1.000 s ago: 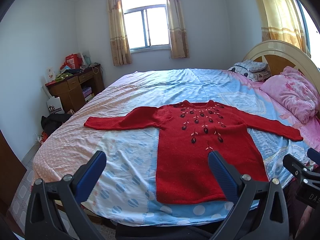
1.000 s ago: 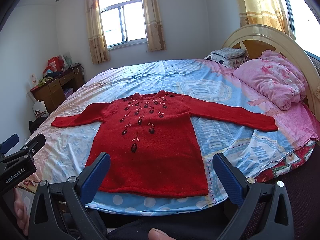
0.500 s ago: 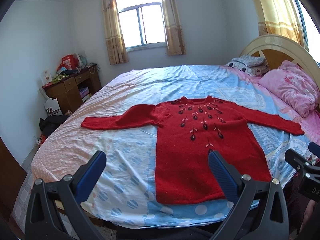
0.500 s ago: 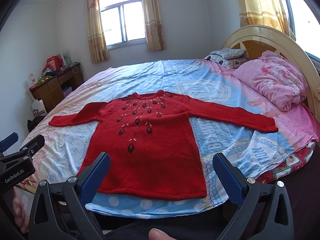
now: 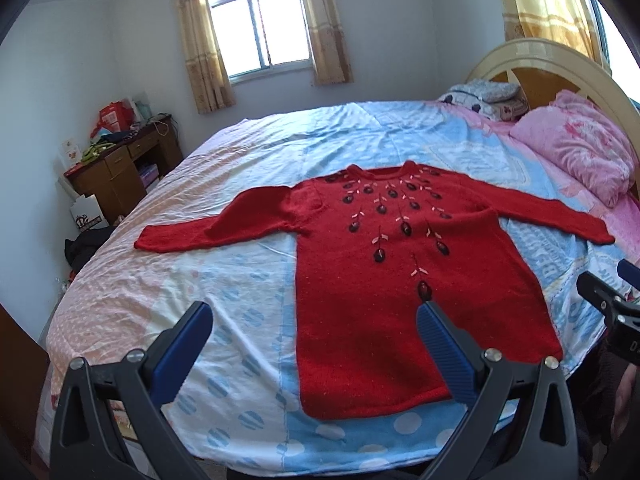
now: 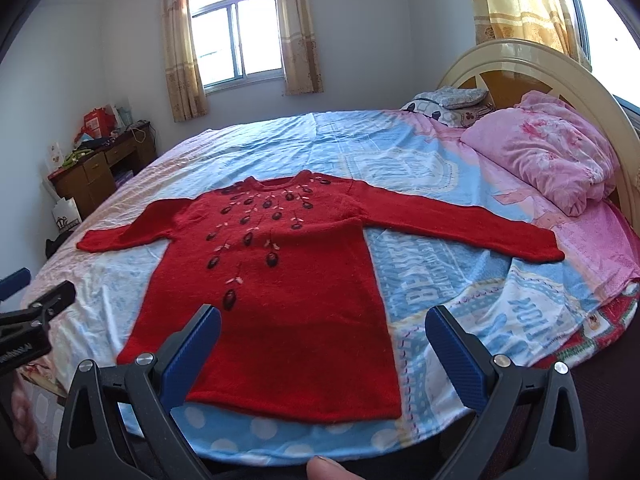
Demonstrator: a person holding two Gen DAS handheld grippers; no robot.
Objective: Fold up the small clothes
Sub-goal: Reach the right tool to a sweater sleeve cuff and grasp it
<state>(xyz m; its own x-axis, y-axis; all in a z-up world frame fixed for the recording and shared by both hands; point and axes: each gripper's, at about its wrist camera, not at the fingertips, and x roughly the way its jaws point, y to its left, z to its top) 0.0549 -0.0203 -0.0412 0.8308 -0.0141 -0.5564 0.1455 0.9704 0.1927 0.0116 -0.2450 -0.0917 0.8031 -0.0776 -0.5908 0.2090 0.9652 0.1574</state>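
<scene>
Two grippers hang above the near edge of the bed [image 5: 256, 152], both with their blue-padded fingers spread wide apart and nothing between them. The left gripper [image 5: 314, 336] sits over the near left part of the bedsheet [image 5: 168, 280], its right finger [image 5: 444, 350] overlapping the lower body of the red sweater [image 5: 384, 280] in the left wrist view. The right gripper [image 6: 322, 340] is over the sweater's hem and the sheet to its right; in its own view the left finger [image 6: 192, 354] crosses the hem area and the right finger [image 6: 456, 356] lies over printed blue sheet. Each gripper shows at the side edge of the other's view, and a fingertip of the person [image 6: 324, 468] pokes in at the bottom of the right wrist view.

The red sweater lies flat and face up on the near half of the bed, hem towards the near edge, neckline towards the far edge, and both sleeves stretched straight out to the sides. Dark embroidered buds on stems fan down from the collar.

Beyond the right sleeve, a pink quilt [image 6: 548, 152] is bunched at the right end of the bed against the cream headboard [image 6: 532, 64], with a grey pillow [image 6: 456, 98] beside it. Off the bed's left side stands a wooden desk [image 5: 120, 168] with clutter on top. On the far wall a window [image 5: 260, 32] is framed by beige curtains [image 5: 202, 48].
</scene>
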